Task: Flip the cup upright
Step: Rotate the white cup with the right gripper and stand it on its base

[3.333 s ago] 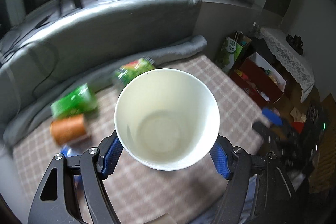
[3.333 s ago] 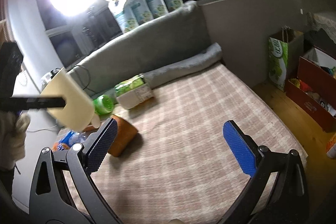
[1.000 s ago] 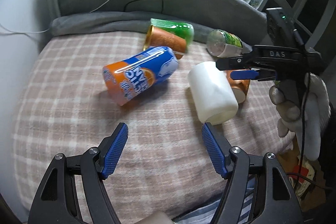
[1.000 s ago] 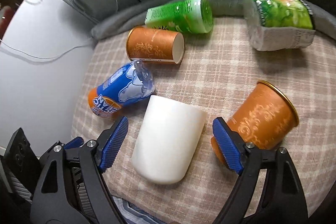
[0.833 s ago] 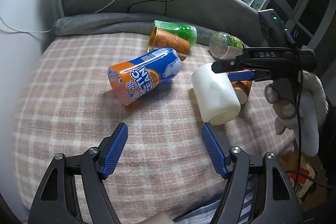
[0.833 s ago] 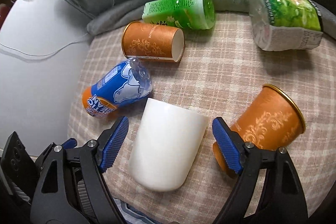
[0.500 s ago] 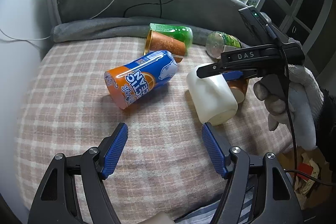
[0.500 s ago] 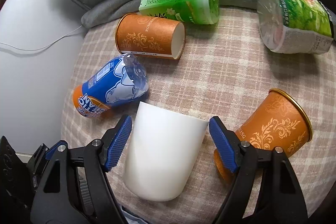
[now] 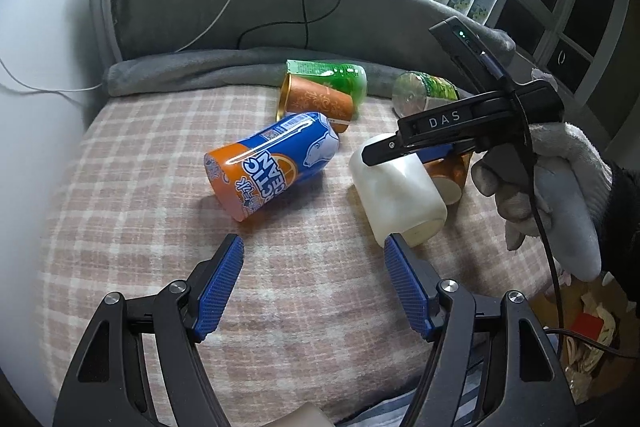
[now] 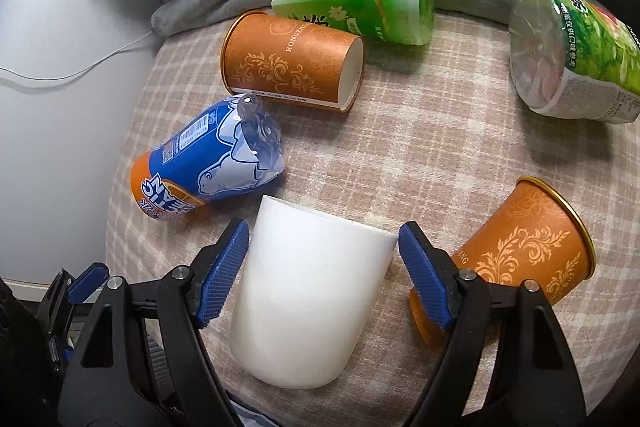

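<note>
I had the right gripper [image 10: 322,247] spread wide around the white cup [image 10: 308,297], which lay on its side on the checked blanket [image 10: 440,155] near its front edge, a blue pad on either flank and neither one touching it. My left gripper [image 9: 314,261] hung released over bare blanket by that same front edge, grasping nothing, the cup just beyond its right pad. Close to the cup lay a blue-and-orange can [image 10: 208,163] and an orange paper cup [image 10: 516,247], with a second orange paper cup [image 10: 292,61] and a green bottle [image 10: 356,1] toward the back edge.
</note>
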The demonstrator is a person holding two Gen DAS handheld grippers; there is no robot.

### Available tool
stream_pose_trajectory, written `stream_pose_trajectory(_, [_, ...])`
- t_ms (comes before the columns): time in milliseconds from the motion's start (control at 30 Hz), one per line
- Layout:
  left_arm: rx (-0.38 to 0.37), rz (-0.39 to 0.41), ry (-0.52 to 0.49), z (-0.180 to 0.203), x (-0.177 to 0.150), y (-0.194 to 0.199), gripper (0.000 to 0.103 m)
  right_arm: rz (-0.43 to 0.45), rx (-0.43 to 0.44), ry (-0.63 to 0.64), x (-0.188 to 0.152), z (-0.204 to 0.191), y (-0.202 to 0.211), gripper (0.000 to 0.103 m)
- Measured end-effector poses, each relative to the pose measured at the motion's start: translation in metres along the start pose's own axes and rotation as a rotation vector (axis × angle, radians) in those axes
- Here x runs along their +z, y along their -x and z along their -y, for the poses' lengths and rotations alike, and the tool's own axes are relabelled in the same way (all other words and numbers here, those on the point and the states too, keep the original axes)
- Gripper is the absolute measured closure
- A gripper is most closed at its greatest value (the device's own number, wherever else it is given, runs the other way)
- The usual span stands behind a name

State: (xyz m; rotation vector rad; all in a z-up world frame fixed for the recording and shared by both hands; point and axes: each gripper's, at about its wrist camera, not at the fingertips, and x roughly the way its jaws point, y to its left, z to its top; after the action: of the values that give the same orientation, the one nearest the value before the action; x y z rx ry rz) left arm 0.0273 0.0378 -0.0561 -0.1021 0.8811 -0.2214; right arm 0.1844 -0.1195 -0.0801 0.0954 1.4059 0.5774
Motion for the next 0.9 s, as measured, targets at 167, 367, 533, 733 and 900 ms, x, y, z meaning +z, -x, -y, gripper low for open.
stream_pose_trajectory(167, [0.007, 0.005, 0.013, -0.004, 0.000, 0.002, 0.032, 0.029, -0.005, 0.014, -0.005, -0.001, 0.004, 0.024])
stream_pose_trajectory(367, [0.004, 0.010, 0.021, -0.005, 0.001, 0.001, 0.032, 0.135, -0.021, 0.062, -0.022, -0.007, 0.018, 0.024])
stream_pose_trajectory(533, [-0.003, 0.014, 0.019, -0.003, 0.001, 0.002, 0.032, 0.255, -0.057, 0.122, -0.041, -0.015, 0.033, 0.024])
stream_pose_trajectory(733, [-0.009, 0.017, 0.016, 0.002, 0.002, 0.000, 0.032, 0.398, -0.123, 0.191, -0.061, -0.021, 0.046, 0.025])
stream_pose_trajectory(900, [-0.010, 0.021, 0.014, 0.005, 0.002, 0.001, 0.032, 0.496, -0.177, 0.274, -0.073, -0.032, 0.046, 0.025])
